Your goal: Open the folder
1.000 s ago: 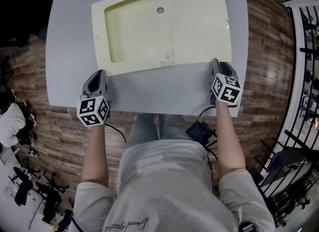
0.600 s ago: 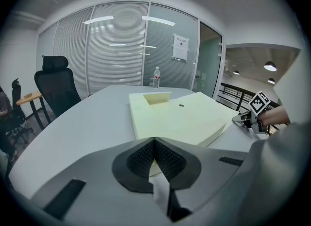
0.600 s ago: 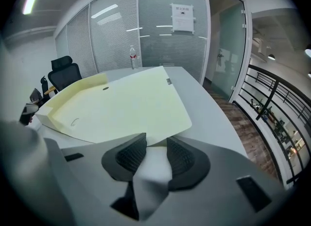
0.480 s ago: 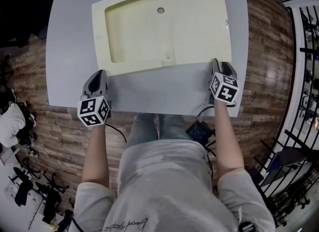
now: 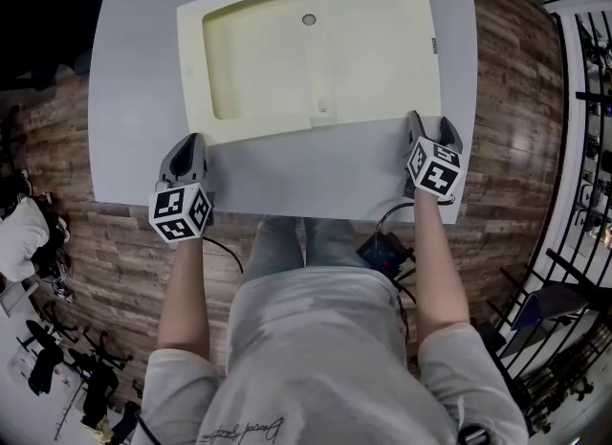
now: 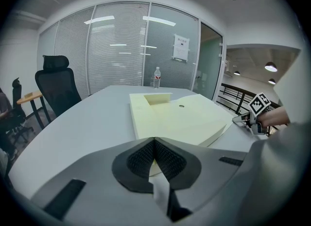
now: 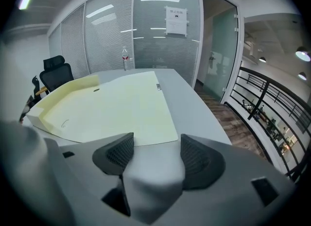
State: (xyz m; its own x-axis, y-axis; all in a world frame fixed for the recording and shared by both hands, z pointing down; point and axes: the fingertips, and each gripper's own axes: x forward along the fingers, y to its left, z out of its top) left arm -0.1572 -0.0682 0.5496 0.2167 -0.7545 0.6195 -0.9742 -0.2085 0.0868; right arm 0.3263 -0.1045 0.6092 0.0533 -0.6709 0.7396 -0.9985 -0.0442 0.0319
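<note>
folder: pale yellow folder [image 5: 316,55], shut and flat on the table, long side toward the person; reaches from mid-table to near the far edge, closer to the table's right edge than its left
folder detail: stepped edge at the far left corner, shallow sunken panel on the left half, small round dark spot [image 5: 308,19] near the far edge
folder, gripper views: fills the mid-ground of the left gripper view [image 6: 180,120]; spreads left and ahead in the right gripper view [image 7: 112,106]
left gripper: left gripper [image 5: 189,142] clenched, pads meeting at the tips [image 6: 155,142], nothing seen clamped; the folder's near left corner lies just beyond the tips
right gripper: right gripper [image 5: 430,127] released, jaws apart [image 7: 155,149], only bare table in the gap; the folder's near right corner lies just ahead of the left pad
table: grey table [image 5: 134,99], matte, rounded corners; bare strip between the folder's near edge and the person
bottle: clear water bottle [image 6: 156,78] upright at the table's far end, well apart from the folder
chair: black office chair [image 6: 56,86] at the table's left side
wall: glass wall with blinds beyond the table, a paper notice [image 7: 175,14] stuck on it
railing: black railing [image 7: 262,103] to the right, past the table
floor: wood plank floor [image 5: 516,99] all round the table
under table: dark box with cables [image 5: 382,252] by the person's right knee
person: light shirt, bare forearms, one gripper in each hand
</note>
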